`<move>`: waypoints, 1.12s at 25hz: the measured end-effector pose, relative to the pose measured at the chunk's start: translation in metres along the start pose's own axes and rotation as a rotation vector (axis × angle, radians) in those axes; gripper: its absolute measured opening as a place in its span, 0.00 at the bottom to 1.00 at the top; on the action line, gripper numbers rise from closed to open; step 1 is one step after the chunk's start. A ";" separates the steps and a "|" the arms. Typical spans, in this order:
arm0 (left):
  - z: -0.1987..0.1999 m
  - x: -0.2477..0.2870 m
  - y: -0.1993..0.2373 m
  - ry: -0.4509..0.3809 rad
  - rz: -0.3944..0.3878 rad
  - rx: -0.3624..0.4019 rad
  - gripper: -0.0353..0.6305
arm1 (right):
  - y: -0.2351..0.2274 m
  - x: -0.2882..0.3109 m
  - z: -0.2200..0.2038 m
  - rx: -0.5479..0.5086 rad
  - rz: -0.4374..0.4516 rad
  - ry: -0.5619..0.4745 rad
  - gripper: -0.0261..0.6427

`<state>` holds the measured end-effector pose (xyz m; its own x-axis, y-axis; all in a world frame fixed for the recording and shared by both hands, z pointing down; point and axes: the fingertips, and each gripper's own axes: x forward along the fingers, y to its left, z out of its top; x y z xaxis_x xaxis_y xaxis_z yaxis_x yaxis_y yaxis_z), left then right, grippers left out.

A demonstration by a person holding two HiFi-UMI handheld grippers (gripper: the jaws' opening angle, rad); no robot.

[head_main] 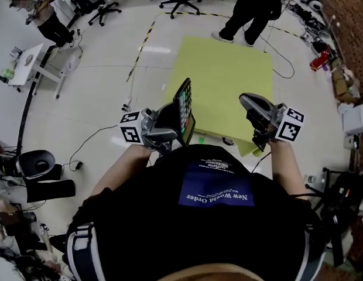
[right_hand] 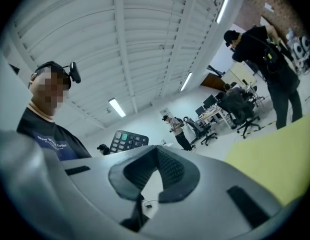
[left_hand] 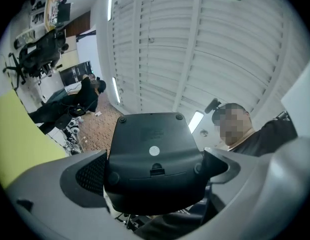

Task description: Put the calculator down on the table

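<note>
Head view, left gripper (head_main: 171,126) clamping calculator (head_main: 184,105), long axis upward, keys facing right gripper (head_main: 250,102), its jaws together, empty

Head camera down, others up; calculator (head_main: 183,105) shared

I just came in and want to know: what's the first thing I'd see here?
The black calculator stands out, clamped upright in the left gripper before the person's chest. Beyond it spreads a big yellow-green table, and the right gripper hangs shut and empty at its near edge.
</note>
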<state>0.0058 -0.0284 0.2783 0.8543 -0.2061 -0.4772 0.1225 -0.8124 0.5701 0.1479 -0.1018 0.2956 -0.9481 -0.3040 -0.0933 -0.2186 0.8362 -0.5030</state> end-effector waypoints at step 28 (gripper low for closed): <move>0.124 0.018 0.196 0.177 0.038 0.018 0.94 | -0.126 0.060 0.088 -0.006 -0.088 -0.009 0.02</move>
<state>-0.0177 -0.2594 0.2988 0.9337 -0.1387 -0.3299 0.0810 -0.8159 0.5725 0.1387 -0.2660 0.2774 -0.9232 -0.3801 -0.0566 -0.3021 0.8089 -0.5044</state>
